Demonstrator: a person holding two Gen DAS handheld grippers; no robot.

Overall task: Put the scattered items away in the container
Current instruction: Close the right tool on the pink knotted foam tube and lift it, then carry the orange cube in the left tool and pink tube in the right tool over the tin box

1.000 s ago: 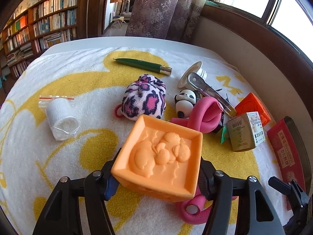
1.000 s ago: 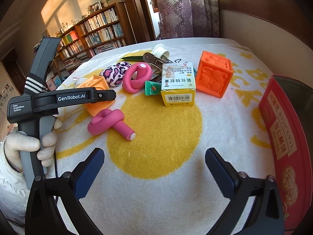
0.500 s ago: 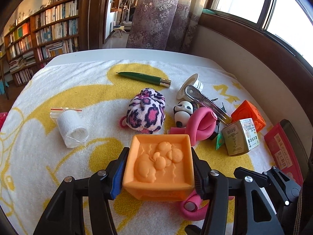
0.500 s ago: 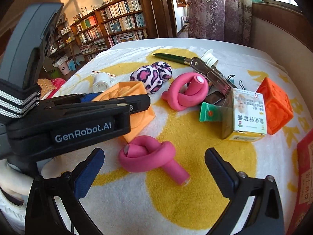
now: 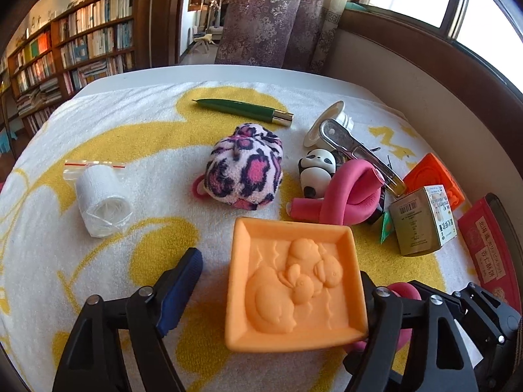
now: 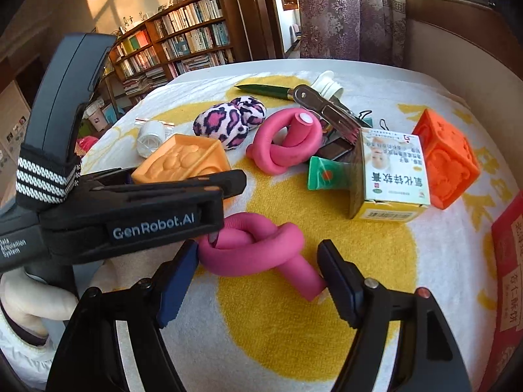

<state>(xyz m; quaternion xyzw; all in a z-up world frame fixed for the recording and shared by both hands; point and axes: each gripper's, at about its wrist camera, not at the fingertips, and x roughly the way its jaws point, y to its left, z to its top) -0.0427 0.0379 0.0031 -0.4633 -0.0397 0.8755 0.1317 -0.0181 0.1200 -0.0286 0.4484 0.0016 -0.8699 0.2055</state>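
The left gripper point(image 5: 278, 294) has just opened its fingers wide. The orange block point(image 5: 294, 281) is let go and now leans on one finger only. The right gripper point(image 6: 258, 271) has slid over to the pink foam knot point(image 6: 258, 251) on the tabletop, closing in around it, not squeezing yet. The red box point(image 6: 510, 261) waits at the side.

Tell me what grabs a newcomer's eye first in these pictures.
The pale orange embossed cube fills the foreground between the open left gripper. Nearest the right gripper, whose jaws have just been closing, lies a knotted pink foam roller. Behind sits a leopard-print plush on the yellow-and-white towel.
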